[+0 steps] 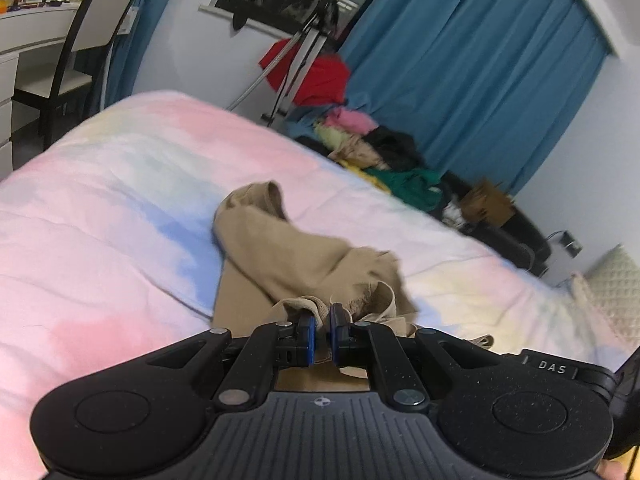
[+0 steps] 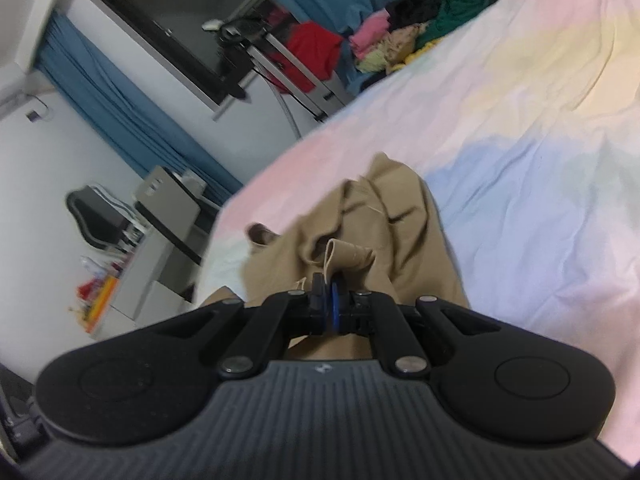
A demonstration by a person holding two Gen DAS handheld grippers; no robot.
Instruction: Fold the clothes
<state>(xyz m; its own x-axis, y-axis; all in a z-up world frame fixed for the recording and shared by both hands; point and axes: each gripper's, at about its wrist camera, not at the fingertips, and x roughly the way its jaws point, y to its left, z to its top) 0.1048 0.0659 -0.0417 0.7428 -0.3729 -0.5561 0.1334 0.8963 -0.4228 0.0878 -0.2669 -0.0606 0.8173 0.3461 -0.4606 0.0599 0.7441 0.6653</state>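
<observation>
Holding the tan garment (image 1: 304,268) with both tools: your left gripper (image 1: 321,316) has its blue pads nearly together, pinching a ribbed edge; your right gripper (image 2: 329,286) is clamped tight on a hemmed corner. Garment lies rumpled on the pastel tie-dye bedspread (image 1: 100,208), long axis running away from the grippers toward the far bed edge, its far end curled up in an open fold. Clothes pile (image 1: 384,152) sits beyond the bed by the blue curtain (image 1: 480,68).
</observation>
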